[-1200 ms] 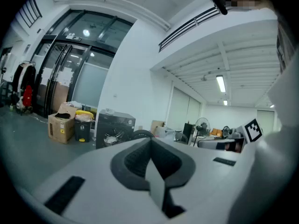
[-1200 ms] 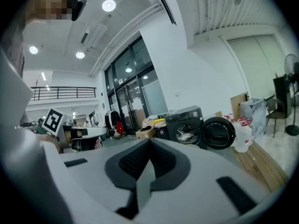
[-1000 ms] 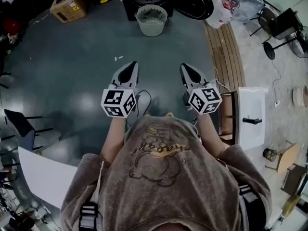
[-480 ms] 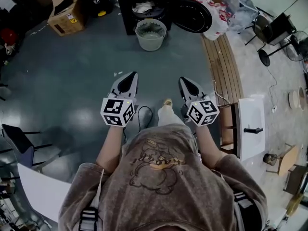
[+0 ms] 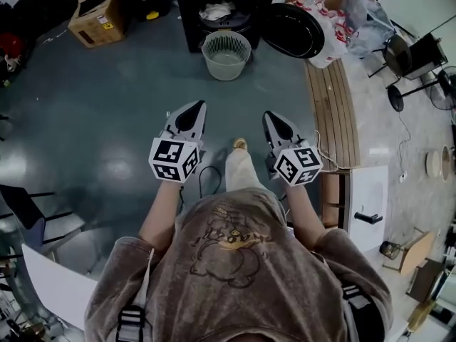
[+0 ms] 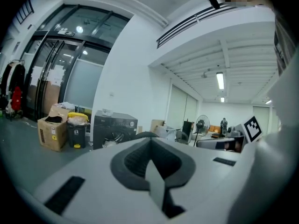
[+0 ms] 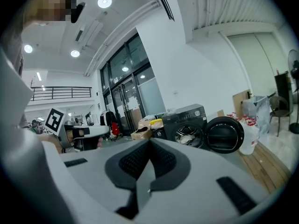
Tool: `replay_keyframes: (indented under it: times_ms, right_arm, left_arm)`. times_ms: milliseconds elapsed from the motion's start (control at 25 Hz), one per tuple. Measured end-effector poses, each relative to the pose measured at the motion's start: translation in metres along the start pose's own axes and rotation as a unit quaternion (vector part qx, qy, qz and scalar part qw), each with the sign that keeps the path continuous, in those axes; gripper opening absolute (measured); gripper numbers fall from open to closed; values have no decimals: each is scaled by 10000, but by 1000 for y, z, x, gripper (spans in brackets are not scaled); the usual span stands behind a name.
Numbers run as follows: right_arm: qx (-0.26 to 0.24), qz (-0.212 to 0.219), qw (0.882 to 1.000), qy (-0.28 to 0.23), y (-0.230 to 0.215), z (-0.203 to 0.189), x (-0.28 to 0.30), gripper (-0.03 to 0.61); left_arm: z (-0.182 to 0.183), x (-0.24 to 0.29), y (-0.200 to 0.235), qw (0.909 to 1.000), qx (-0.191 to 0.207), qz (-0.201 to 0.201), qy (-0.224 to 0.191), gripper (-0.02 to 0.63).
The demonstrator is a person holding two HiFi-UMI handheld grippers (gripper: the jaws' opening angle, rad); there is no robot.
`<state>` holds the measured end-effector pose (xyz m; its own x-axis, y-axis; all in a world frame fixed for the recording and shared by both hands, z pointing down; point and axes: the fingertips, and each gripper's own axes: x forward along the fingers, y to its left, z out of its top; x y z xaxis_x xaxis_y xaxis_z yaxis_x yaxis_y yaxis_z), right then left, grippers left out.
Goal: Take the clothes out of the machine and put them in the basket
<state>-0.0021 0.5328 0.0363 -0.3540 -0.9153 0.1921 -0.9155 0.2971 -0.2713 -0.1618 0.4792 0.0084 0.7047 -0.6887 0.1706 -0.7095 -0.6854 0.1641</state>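
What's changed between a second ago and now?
The person has walked toward the washing machine: it, its open door and the basket sit lower in the head view, and a leg has swung forward. The left gripper and right gripper stay shut, empty, held ahead.

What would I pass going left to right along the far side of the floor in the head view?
cardboard box → black bin → washing machine → open door → white bag. The basket is left out because it sits in front of the machine.
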Motion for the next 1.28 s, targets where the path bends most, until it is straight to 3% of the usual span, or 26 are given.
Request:
replay_keyframes:
  times_ms: [680, 960, 1280]
  right_arm:
    - [76, 558, 9979, 307, -166, 90, 160, -3]
    - [24, 810, 9962, 331, -195, 108, 210, -3]
    - [-46, 812, 9962, 323, -220, 121, 270, -3]
  left_arm:
    - [76, 215, 59, 9986, -260, 457, 10, 3]
    - [85, 258, 87, 9972, -260, 696, -6, 3]
    - [96, 318, 129, 9984, -176, 541, -49, 3]
